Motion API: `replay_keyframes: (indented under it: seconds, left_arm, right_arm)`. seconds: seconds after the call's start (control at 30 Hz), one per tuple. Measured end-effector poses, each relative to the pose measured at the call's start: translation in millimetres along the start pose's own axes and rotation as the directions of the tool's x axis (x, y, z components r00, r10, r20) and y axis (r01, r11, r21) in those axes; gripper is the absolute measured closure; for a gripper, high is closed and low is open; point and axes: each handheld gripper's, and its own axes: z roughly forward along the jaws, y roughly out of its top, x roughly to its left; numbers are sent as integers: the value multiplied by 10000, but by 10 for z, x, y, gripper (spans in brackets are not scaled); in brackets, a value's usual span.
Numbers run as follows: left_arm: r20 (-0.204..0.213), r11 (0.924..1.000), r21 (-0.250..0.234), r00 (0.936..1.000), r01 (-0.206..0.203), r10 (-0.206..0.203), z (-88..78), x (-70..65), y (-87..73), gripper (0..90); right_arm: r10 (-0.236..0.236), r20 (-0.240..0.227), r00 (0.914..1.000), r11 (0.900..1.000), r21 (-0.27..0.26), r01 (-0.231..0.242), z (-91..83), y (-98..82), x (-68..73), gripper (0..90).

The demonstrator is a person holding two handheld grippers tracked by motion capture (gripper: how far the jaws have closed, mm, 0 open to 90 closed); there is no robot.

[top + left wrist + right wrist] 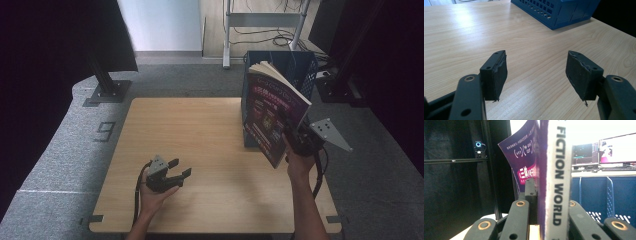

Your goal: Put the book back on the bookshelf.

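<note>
jaws of the right gripper (294,136) clamp the spine of a purple magazine (272,112), held upright above the table (200,150) just before the blue crate (300,67); its inside is hidden. left gripper (181,169) jaws gape, holding nothing.

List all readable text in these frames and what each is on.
"FICTION WORLD": on the white spine of the magazine, which the right tool clamps.
"9": dark marking on the grey floor left of the table.
Purple cover of the magazine: print and some large characters, too blurred to read.
Monitor screens behind the blue crate: content too small to read.
</note>
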Motion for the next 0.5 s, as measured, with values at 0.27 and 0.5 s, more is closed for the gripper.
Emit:
replay_keyframes:
  seconds: [0.27, 0.5]
  left_arm:
    - [-3, 10000, 10, 10000, 30, -30, 7, 1, -5, 338]
    - [23, 10000, 82, 10000, 44, -44, 12, 8, -11, 336]
  right_arm:
    - [-178, 361, 9992, 9998, 101, 174, 131, 15, -27, 819]
    - [-306, 719, 9969, 9995, 140, 296, 242, -37, -53, 819]
